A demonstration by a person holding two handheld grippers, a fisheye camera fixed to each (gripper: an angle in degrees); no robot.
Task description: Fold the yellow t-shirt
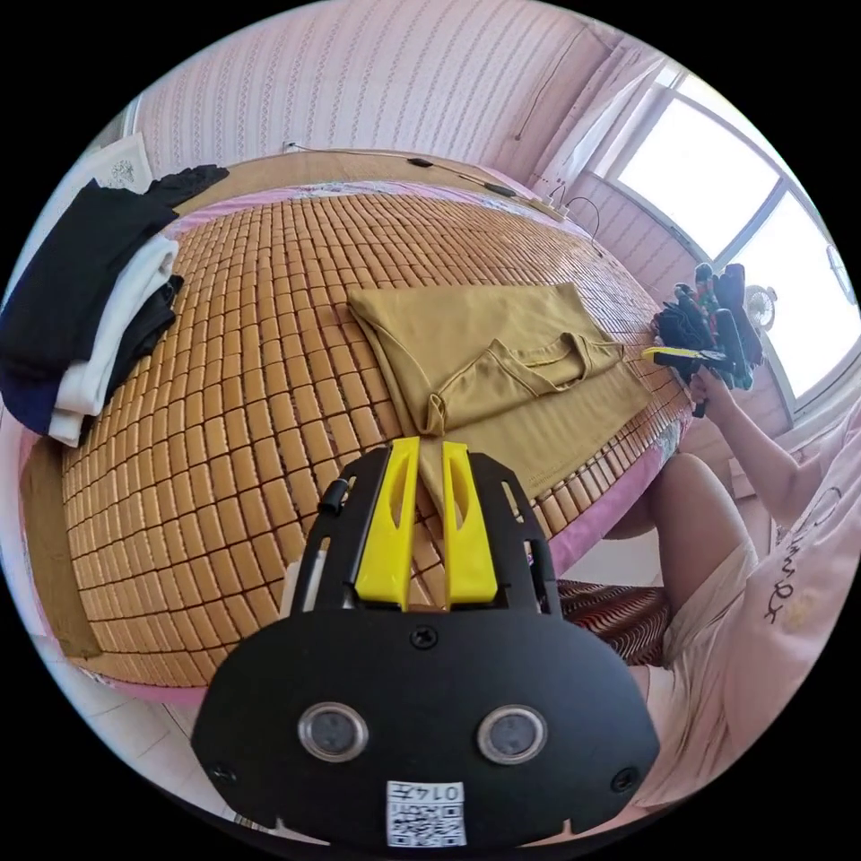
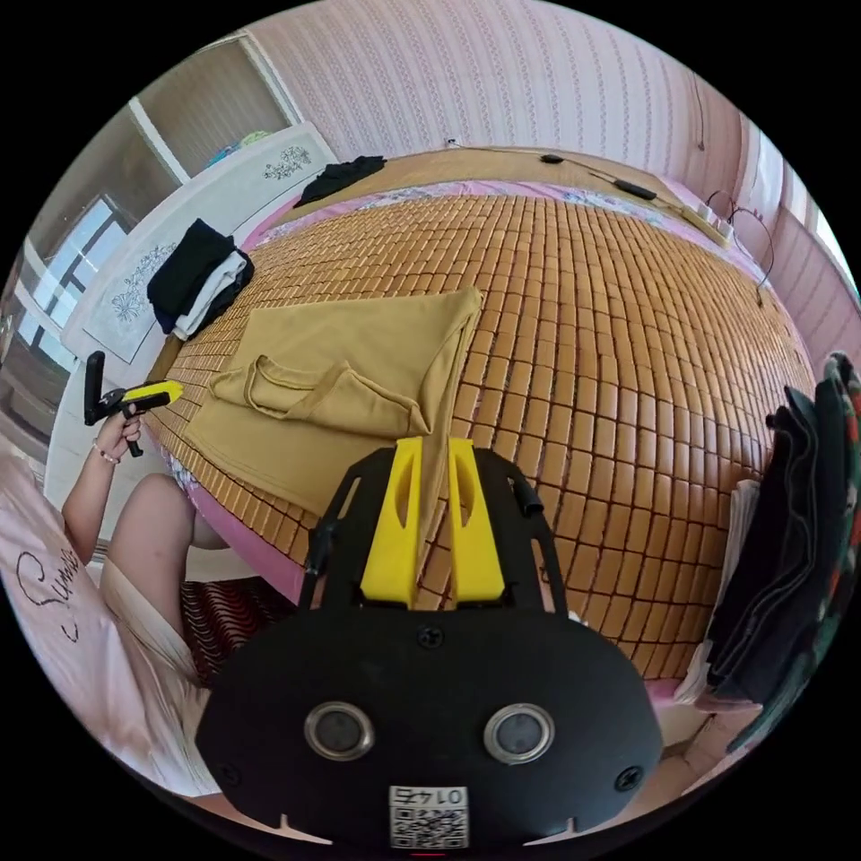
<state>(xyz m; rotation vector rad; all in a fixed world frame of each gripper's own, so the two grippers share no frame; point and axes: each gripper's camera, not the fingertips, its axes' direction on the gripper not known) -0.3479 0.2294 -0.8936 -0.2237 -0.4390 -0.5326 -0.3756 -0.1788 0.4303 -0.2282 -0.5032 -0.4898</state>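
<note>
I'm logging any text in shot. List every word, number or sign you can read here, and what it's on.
Nothing can be quoted with confidence.
Left sticker, on the body of the left gripper: code square with small characters, too small to read.
Right sticker, on the body of the right gripper: likewise, too small.
Pink top on the person: dark cursive lettering, warped and cut off, unreadable.

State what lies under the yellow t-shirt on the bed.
A bamboo mat lies under the yellow t-shirt. The shirt hides the mat beneath it, and the mat hides the mattress.
</note>
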